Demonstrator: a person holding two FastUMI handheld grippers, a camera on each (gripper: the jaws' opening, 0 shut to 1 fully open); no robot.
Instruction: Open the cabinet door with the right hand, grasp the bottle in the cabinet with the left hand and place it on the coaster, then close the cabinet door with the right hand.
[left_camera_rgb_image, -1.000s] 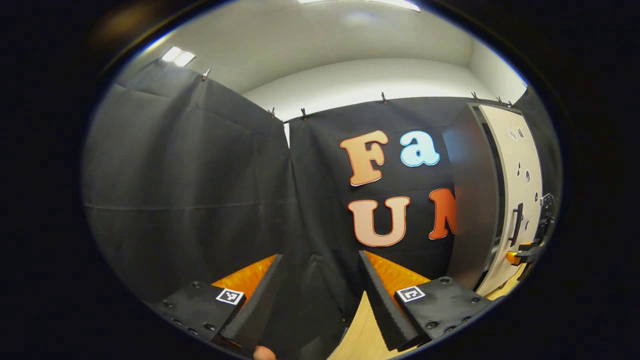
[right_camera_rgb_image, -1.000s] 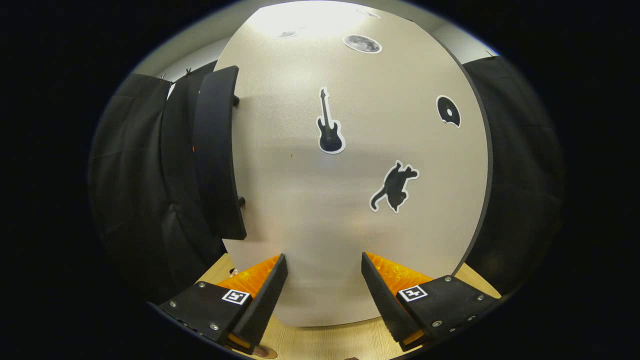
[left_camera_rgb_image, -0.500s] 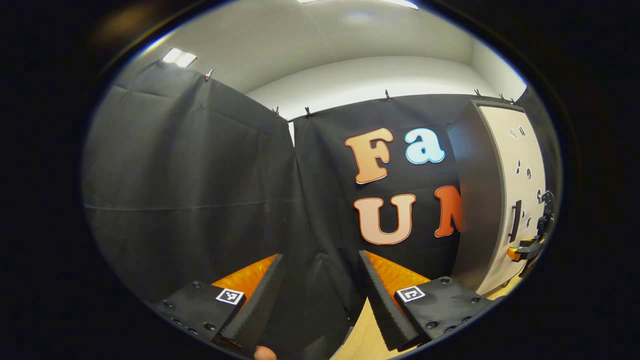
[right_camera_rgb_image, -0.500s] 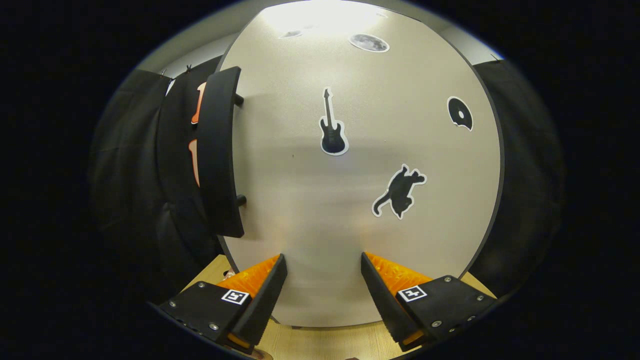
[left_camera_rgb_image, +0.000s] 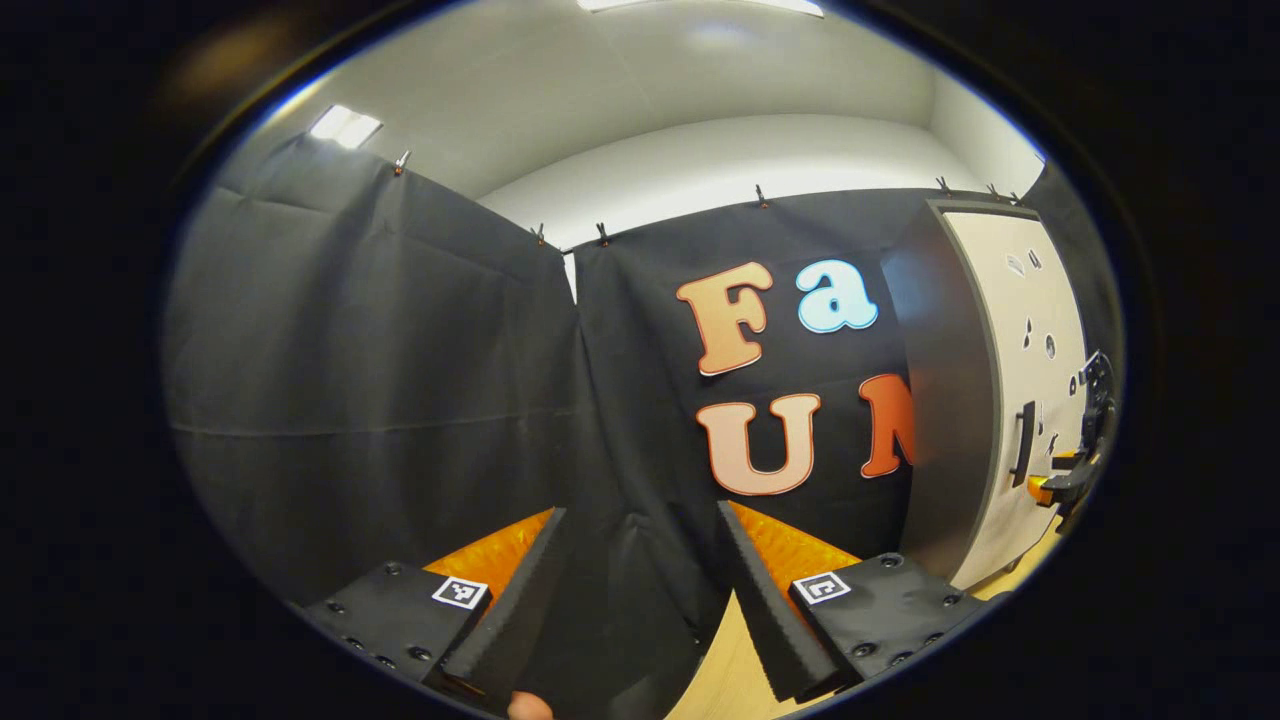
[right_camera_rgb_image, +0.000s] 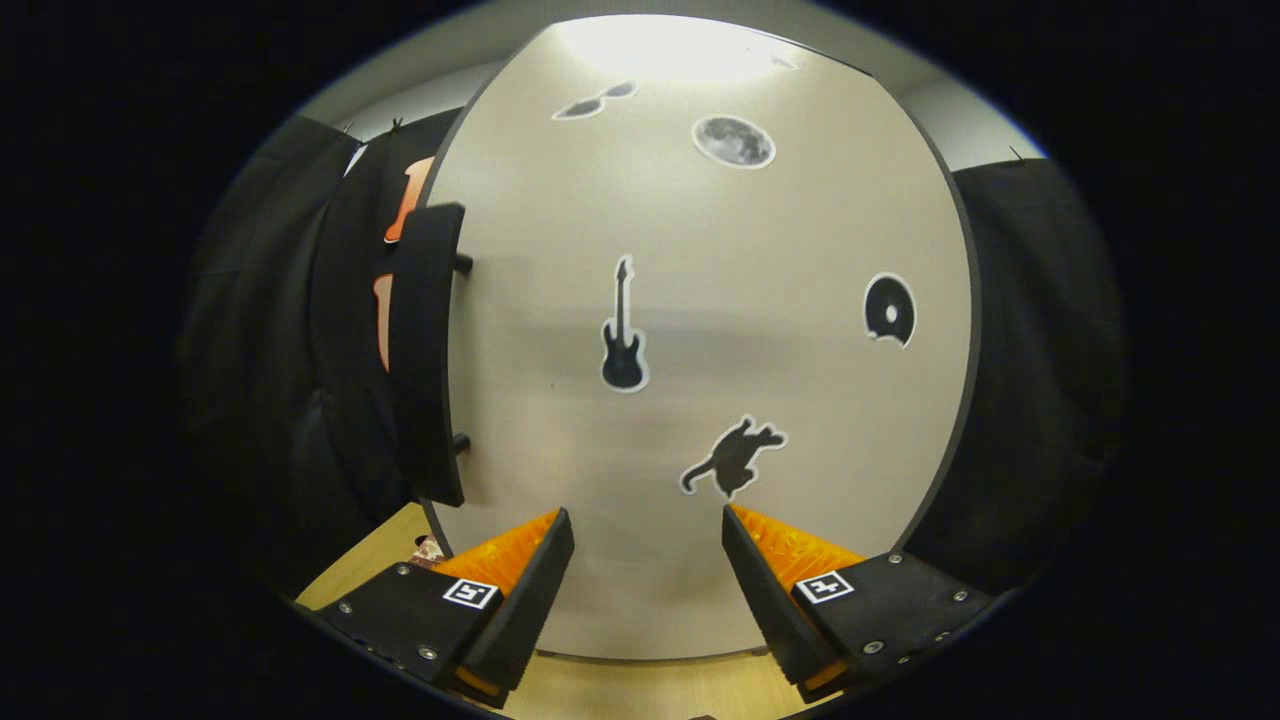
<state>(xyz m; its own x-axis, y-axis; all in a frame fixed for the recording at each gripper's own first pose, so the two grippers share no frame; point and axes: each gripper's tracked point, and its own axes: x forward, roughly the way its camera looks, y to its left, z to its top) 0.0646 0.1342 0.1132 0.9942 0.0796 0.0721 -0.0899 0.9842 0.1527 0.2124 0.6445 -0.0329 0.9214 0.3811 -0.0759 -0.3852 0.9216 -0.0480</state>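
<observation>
I saw the cabinet door (right_camera_rgb_image: 700, 400) right in front of my right gripper (right_camera_rgb_image: 640, 590). The door was flat, smooth and pale, with small dark stickers on it: a guitar (right_camera_rgb_image: 622, 330), a cat (right_camera_rgb_image: 732, 458), a moon (right_camera_rgb_image: 733, 141) and a disc (right_camera_rgb_image: 888, 310). Its long black handle (right_camera_rgb_image: 425, 350) stood upright near the door's left edge, up and to the left of my fingers. My right gripper was wide open and held nothing. My left gripper (left_camera_rgb_image: 640, 600) was wide open too and held nothing. It faced the soft black cloth wall (left_camera_rgb_image: 380, 380). From there the cabinet door (left_camera_rgb_image: 1020, 380) stood far off to the right, with my right gripper (left_camera_rgb_image: 1075, 470) near it. The table (right_camera_rgb_image: 620, 685) looked like light wood.
</observation>
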